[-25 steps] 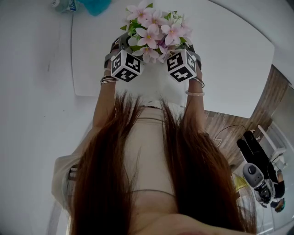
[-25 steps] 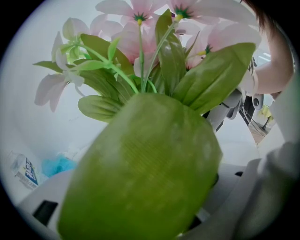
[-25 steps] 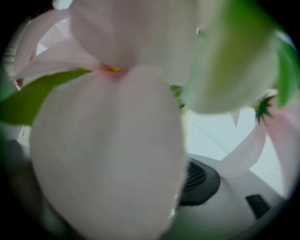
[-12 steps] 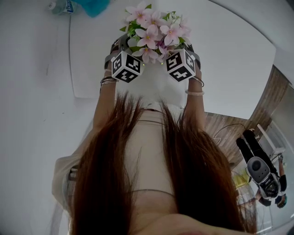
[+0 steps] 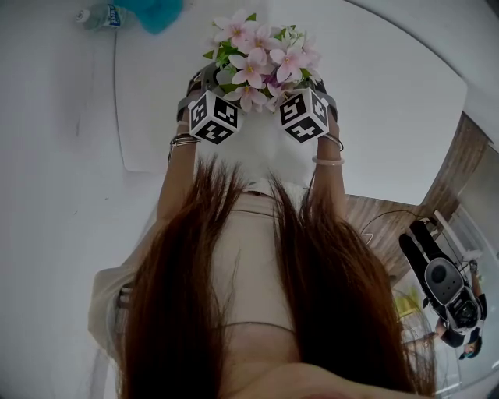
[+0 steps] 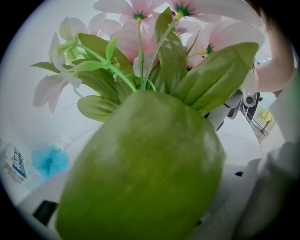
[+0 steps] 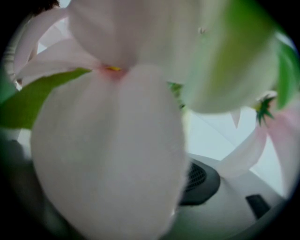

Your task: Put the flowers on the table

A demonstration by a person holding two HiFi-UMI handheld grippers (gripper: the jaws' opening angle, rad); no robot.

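A bunch of pink flowers [image 5: 261,58] with green leaves is held up over the white table [image 5: 390,101], between my two grippers. The left gripper [image 5: 207,84] is at the bunch's left side and the right gripper [image 5: 316,84] at its right, their marker cubes facing me. In the left gripper view a big green leaf [image 6: 145,168] covers the jaws, with blossoms [image 6: 140,28] above it. A pale pink petal [image 7: 108,150] fills the right gripper view and hides those jaws. Behind it shows the other gripper's white body [image 7: 211,206].
A plastic bottle [image 5: 97,15] and a blue fluffy thing [image 5: 160,9] lie at the table's far left; the blue thing [image 6: 49,161] also shows in the left gripper view. Long hair fills the lower head view. Wooden floor [image 5: 452,179] and another person [image 5: 448,292] are at right.
Both grippers and the flowers have drifted slightly up and away in the head view. The person at the lower right has shifted.
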